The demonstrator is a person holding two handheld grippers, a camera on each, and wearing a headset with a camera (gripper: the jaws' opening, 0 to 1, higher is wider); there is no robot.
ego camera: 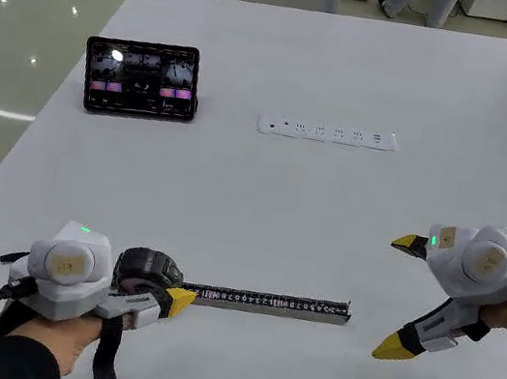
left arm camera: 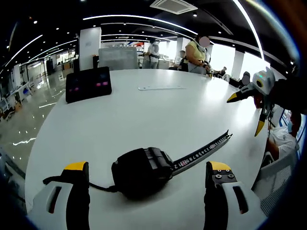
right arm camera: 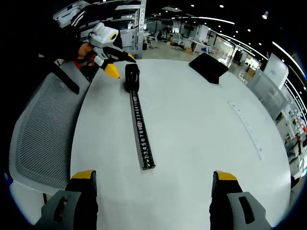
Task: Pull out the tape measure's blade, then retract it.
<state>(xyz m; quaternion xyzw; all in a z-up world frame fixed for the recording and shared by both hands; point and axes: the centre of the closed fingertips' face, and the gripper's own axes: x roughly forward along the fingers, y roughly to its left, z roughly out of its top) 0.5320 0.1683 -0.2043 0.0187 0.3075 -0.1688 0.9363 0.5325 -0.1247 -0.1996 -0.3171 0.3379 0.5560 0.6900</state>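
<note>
left gripper (left arm camera: 147, 166) sat wide open astride case (left arm camera: 143, 171), right gripper (ego camera: 400, 294) open, empty, off blade (ego camera: 273, 302); best clamp case before retracting

I count on the table (ego camera: 326, 222): one tape measure (ego camera: 145, 274) by the near edge, one tablet (ego camera: 141, 79) toward the far left corner, one power strip (ego camera: 327, 133). Two grippers: left gripper (left arm camera: 147, 166), right gripper (ego camera: 400, 294). One mesh chair (right arm camera: 43, 129) at the table's edge.

Bright ceiling strip lights, floor glare, sharp frames, fisheye-bent edges
</note>
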